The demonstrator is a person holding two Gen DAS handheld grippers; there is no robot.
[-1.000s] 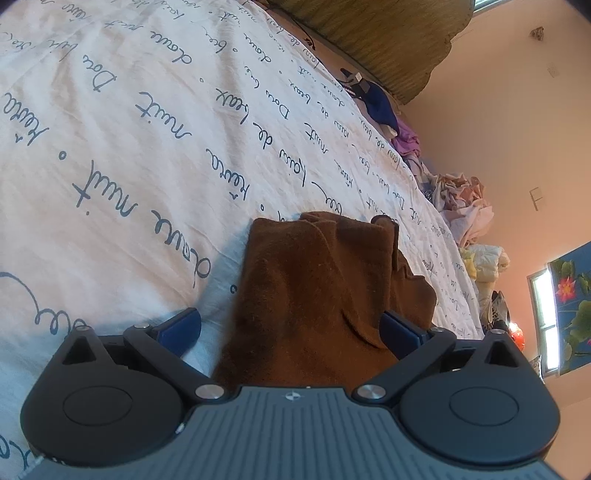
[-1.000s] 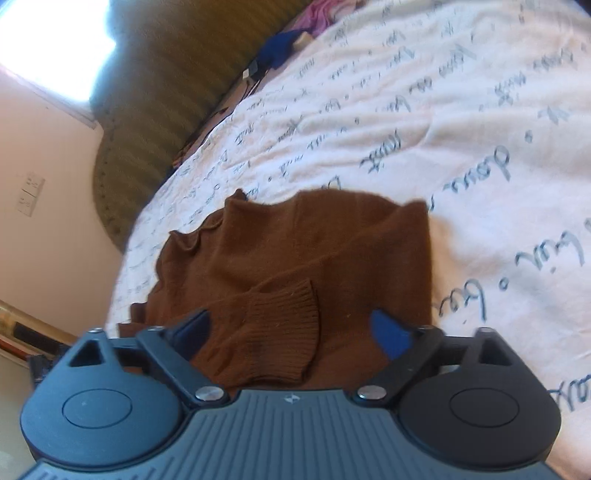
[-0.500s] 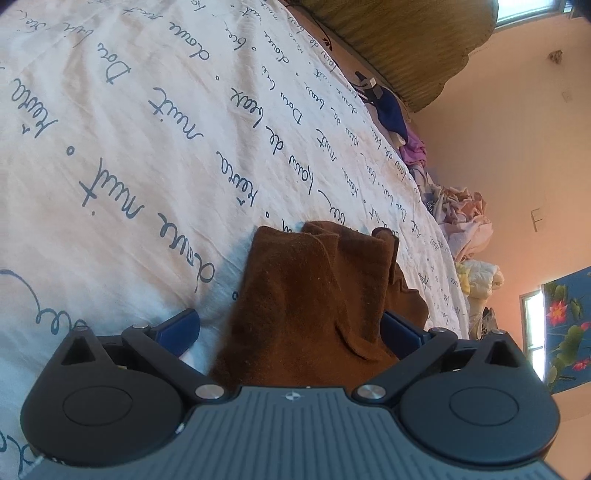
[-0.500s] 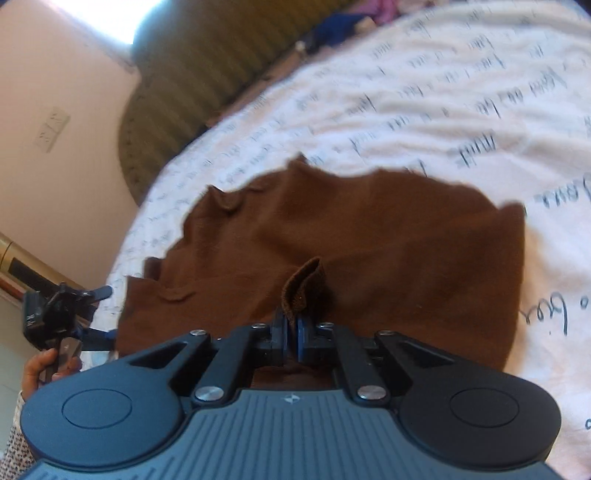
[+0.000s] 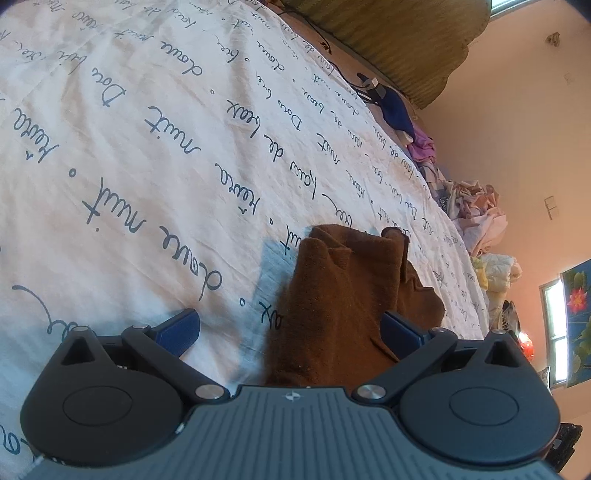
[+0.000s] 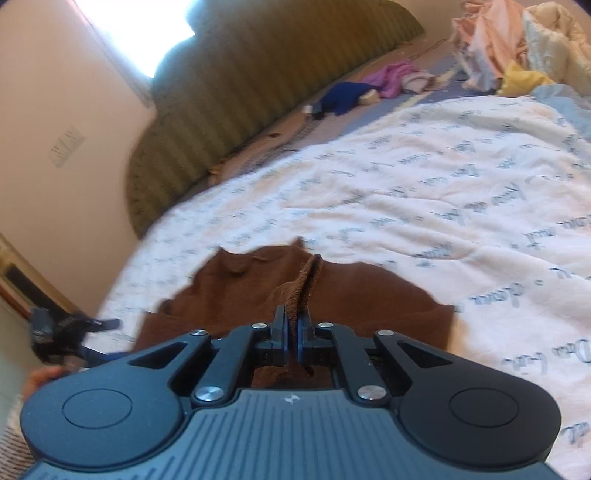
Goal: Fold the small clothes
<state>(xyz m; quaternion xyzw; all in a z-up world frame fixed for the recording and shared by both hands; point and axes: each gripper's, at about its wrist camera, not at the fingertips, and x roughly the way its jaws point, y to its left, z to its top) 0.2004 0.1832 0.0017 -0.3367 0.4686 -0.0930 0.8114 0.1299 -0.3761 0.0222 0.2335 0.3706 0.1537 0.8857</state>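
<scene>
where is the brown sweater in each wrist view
Left wrist: the brown sweater lies low and centre on the printed sheet, running between the open left claw.
Right wrist: it spreads across the lower centre, with a raised fold pinched in the shut right claw.
Shared landmark: the blue garment beside the green headboard, also seen in the right view.

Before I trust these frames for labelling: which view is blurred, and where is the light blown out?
Right wrist view: motion-blurred, the script on the white printed bedsheet smeared, the window overexposed. Left wrist view: sharp, lettering crisp around the brown knitted garment, edges curved by the fisheye.
</scene>
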